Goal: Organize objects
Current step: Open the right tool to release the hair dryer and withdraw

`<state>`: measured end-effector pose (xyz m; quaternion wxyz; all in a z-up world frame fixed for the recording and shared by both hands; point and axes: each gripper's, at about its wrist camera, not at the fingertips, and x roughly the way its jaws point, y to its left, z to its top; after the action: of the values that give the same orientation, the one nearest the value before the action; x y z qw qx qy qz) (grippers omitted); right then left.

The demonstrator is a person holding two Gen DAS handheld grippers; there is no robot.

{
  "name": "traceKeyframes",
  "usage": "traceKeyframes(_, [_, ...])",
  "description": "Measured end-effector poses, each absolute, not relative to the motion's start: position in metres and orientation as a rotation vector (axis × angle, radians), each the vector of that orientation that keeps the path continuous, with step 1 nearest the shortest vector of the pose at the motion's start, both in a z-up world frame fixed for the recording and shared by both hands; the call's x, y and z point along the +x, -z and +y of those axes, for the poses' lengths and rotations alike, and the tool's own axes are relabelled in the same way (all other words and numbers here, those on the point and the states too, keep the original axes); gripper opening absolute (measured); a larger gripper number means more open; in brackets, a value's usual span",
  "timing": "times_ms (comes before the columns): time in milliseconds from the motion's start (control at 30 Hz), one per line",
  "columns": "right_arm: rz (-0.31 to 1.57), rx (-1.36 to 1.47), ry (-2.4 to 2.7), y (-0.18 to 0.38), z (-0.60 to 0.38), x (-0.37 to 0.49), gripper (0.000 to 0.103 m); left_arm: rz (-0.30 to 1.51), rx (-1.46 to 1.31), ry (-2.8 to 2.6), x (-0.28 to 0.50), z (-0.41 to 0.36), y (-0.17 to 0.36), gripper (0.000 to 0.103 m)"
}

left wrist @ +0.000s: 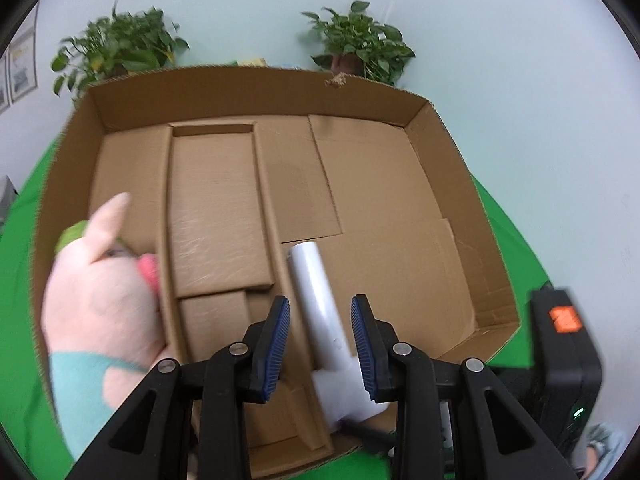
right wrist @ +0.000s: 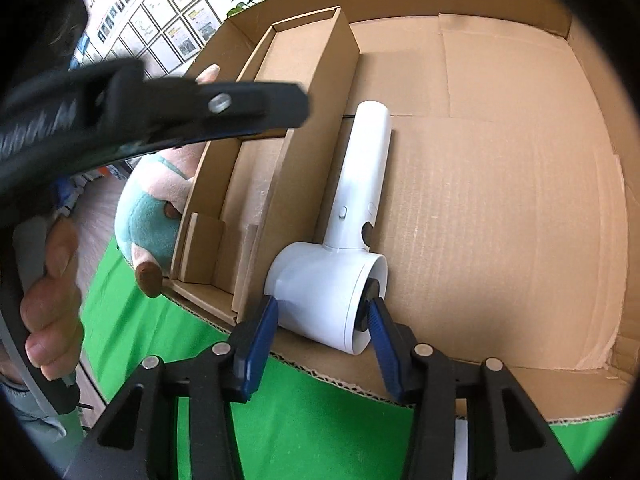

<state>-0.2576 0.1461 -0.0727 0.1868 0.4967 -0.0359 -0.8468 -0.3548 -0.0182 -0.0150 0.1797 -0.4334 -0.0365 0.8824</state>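
A white hair dryer (right wrist: 340, 248) lies in a large open cardboard box (right wrist: 500, 200), its handle pointing away, beside a cardboard divider. My right gripper (right wrist: 324, 316) has its blue pads on either side of the dryer's barrel; contact on the left pad is unclear. In the left wrist view the dryer (left wrist: 320, 304) lies below my left gripper (left wrist: 320, 320), which is open above it. A pink and teal plush pig (left wrist: 96, 304) sits at the box's left edge; it also shows in the right wrist view (right wrist: 152, 216).
The box stands on a green cloth (right wrist: 280, 420). A cardboard insert (left wrist: 216, 208) divides the box's left part into narrow compartments. Two potted plants (left wrist: 360, 44) stand behind the box against a pale wall. A black device (left wrist: 564, 360) is at the right.
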Motion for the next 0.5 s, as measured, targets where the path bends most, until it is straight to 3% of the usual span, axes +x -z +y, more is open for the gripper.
traceKeyframes(33, [-0.059, 1.375, 2.427, 0.067, 0.146, -0.250, 0.050, -0.082, -1.204, -2.523, -0.346, -0.020, 0.014, 0.037])
traceKeyframes(100, [-0.009, 1.272, 2.516, 0.048, 0.151, -0.226, 0.090, -0.047, -1.145, -2.596, -0.327, -0.028, 0.009, 0.042])
traceKeyframes(167, [0.042, 1.188, 2.610, 0.034, 0.161, -0.205, 0.102, -0.007, -1.040, -2.687, -0.299, -0.035, 0.000, 0.053])
traceKeyframes(267, [0.223, 1.060, 2.776, 0.014, 0.171, -0.169, 0.102, 0.058, -0.847, -2.809, -0.252, -0.037, -0.009, 0.070])
traceKeyframes(333, [0.231, 1.020, 2.834, 0.010, 0.185, -0.177, 0.102, 0.104, -0.693, -2.884, -0.215, -0.032, -0.018, 0.094])
traceKeyframes(400, [0.200, 0.996, 2.890, 0.007, 0.197, -0.172, 0.102, 0.126, -0.581, -2.917, -0.180, -0.025, -0.026, 0.102])
traceKeyframes(500, [0.147, 0.986, 2.912, 0.004, 0.198, -0.168, 0.102, 0.113, -0.546, -2.902, -0.150, -0.012, -0.036, 0.102])
